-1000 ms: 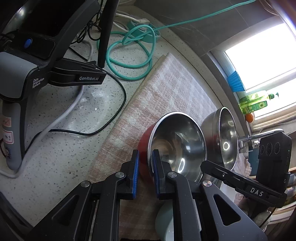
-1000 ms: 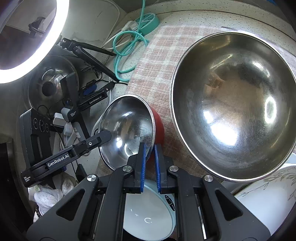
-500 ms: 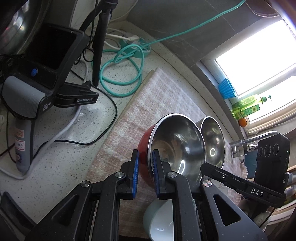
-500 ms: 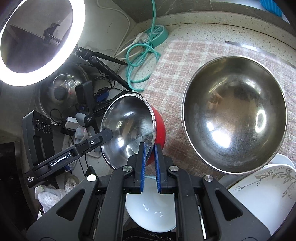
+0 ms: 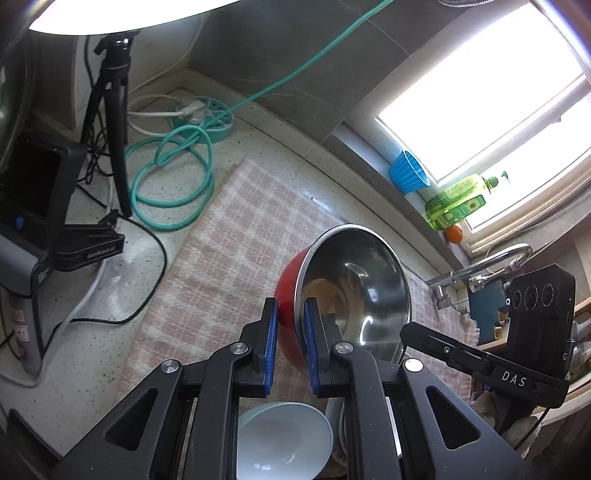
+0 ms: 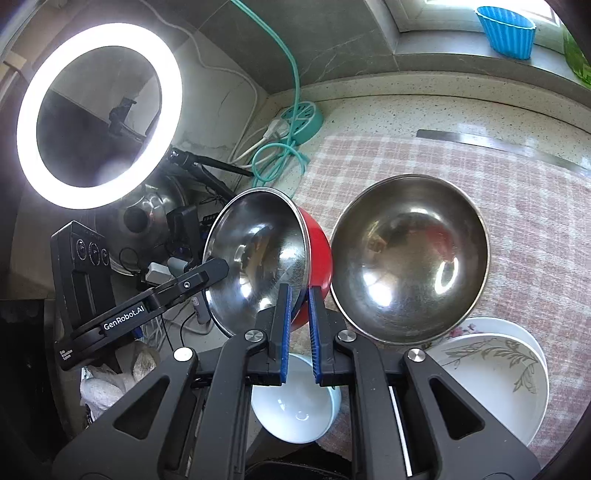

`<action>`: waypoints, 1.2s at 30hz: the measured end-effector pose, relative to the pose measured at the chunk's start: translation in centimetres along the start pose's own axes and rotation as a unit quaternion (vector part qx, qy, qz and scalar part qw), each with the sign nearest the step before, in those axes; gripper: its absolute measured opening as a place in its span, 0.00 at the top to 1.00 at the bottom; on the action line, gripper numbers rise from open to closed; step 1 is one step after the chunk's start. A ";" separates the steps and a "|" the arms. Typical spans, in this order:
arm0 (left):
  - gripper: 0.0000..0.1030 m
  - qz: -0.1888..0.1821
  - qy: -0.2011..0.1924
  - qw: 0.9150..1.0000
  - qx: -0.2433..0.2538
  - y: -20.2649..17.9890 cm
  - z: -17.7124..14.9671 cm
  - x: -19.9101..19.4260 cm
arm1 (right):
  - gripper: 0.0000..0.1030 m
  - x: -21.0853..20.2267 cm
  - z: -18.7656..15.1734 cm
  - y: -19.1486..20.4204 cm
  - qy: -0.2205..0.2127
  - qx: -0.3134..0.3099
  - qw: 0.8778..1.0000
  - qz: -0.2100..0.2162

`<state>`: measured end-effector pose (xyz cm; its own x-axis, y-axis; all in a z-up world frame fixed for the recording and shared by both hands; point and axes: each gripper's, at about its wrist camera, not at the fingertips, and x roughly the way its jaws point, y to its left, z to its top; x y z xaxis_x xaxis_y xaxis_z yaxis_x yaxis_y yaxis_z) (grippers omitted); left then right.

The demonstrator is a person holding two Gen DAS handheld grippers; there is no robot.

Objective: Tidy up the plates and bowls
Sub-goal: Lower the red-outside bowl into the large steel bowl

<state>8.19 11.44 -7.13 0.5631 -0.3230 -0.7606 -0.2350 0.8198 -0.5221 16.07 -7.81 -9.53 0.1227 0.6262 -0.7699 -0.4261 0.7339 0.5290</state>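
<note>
- Both claws pinch the same red bowl (image 5: 291, 314) by its rim, one blue pad inside and one outside.
- Left gripper (image 5: 289, 332) is nearly shut, holding the rim with the bowl tipped on its side in the air.
- Right gripper (image 6: 298, 317) is nearly shut too, biting the rim from the other side.
- Inside, the red bowl is shiny metal, and it hangs above the pink checked cloth (image 6: 406, 155).
- Just beside it on the cloth sits a big steel bowl (image 6: 408, 258), open side up.
- Under the claws is a small white bowl (image 6: 295, 406).
- White flowered plates (image 6: 491, 373) lie near the steel bowl's edge.
- Farther off are a green cable (image 5: 173, 177), a ring light (image 6: 99, 114) and a blue cup (image 6: 506, 31) on the window sill.
</note>
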 end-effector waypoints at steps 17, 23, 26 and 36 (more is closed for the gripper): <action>0.88 0.009 0.057 0.997 0.055 -5.9 0.3 7.0 | 0.91 -1.5 0.6 -7.1 -0.005 0.051 0.998 -0.042; 0.88 0.029 0.073 0.995 0.062 -6.1 -0.1 8.5 | 0.91 -0.3 0.8 -8.3 0.010 0.048 0.997 -0.053; 0.88 0.043 0.076 0.994 0.069 -6.1 -0.2 9.0 | 0.91 0.4 1.0 -8.4 0.017 0.043 0.997 -0.057; 0.88 0.081 0.085 0.988 0.098 -6.3 -0.4 10.3 | 0.91 2.1 1.3 -8.9 0.038 0.031 0.996 -0.078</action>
<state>15.13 2.73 -11.83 0.3859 -0.2411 -0.8905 -0.1440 0.9377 -0.3162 21.26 -12.69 -15.39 0.1148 0.4834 -0.8678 -0.3512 0.8369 0.4198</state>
